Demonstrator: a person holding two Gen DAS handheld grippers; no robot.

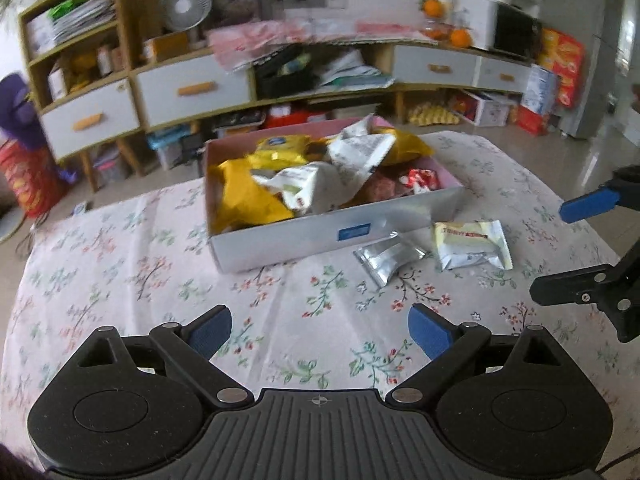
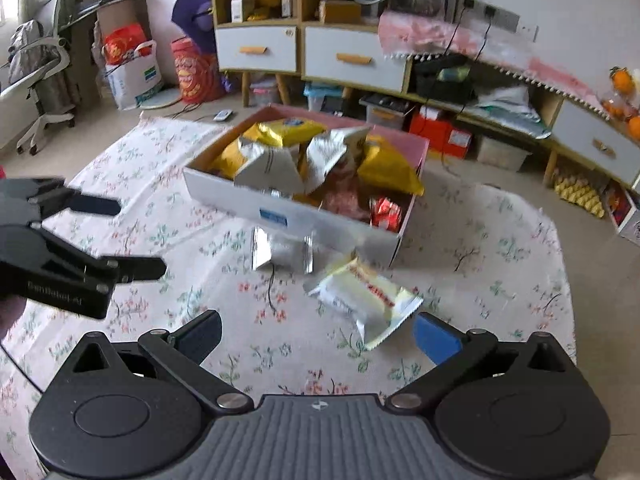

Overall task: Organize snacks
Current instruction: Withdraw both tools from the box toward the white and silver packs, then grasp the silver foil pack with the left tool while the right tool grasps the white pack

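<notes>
A floral-clothed worktop [image 1: 160, 280] carries a cardboard box [image 1: 320, 236] already heaped with snack bags. Two remain outside, just beside its front wall: a silver packet [image 1: 386, 258] and a white-and-yellow packet [image 2: 366, 298]. Left hand-held gripper [image 1: 320, 330] and right hand-held gripper [image 2: 318, 336] are both spread and empty.

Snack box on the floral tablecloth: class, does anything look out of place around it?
Yes. Two packets lie outside the white cardboard box, on the cloth by its front wall: a crumpled silver foil packet and a pale yellow-and-white wrapped snack. Every other snack is piled inside.
</notes>
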